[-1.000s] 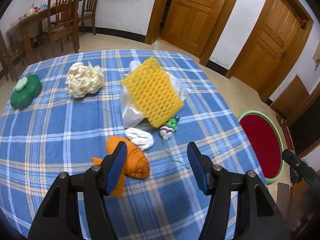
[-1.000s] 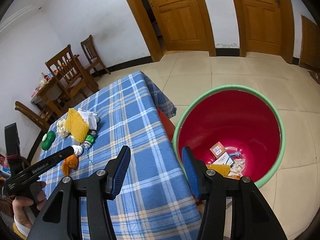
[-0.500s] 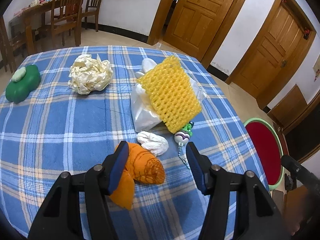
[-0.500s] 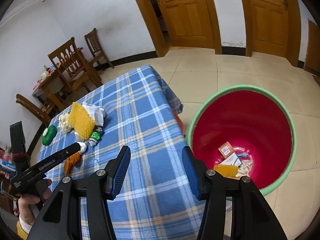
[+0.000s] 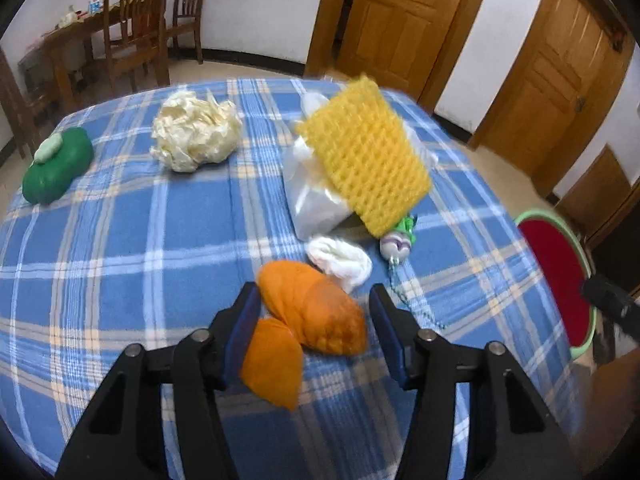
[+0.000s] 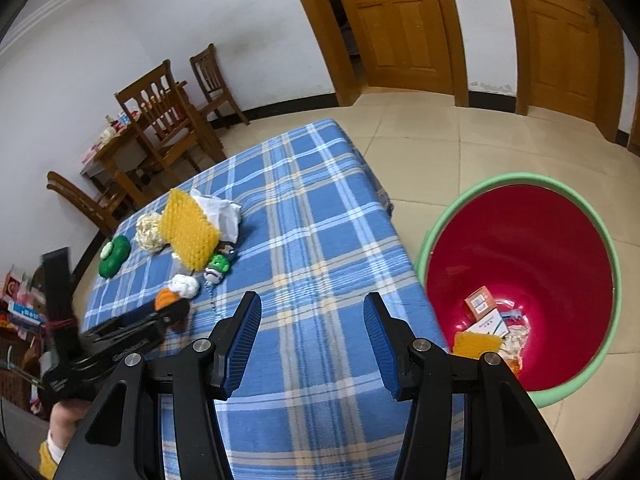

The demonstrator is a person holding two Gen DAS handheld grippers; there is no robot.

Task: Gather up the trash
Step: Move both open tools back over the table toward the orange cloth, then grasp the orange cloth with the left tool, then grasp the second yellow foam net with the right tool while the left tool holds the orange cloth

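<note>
An orange peel [image 5: 316, 312] lies on the blue plaid tablecloth [image 5: 160, 216]. My left gripper [image 5: 316, 328] is open, its fingers on either side of the peel. Behind it lie a white tissue wad [image 5: 340, 260], a yellow foam net [image 5: 364, 156] on a clear plastic bag [image 5: 312, 196], a crumpled cream paper [image 5: 196, 132] and a small green-white toy [image 5: 398, 240]. My right gripper [image 6: 312, 340] is open and empty above the table's right side. The red bin with a green rim [image 6: 520, 264] stands on the floor to the right, with trash in its bottom.
A green lidded case [image 5: 56, 164] sits at the table's far left. Wooden chairs [image 5: 136, 40] and a side table stand behind. Wooden doors [image 5: 404, 20] line the back wall. The bin also shows in the left wrist view [image 5: 560, 276], beside the table's right edge.
My left gripper has moved forward and down, so the orange peel now sits between its open fingers. The right gripper has drifted left, away from the bin and over the table.
</note>
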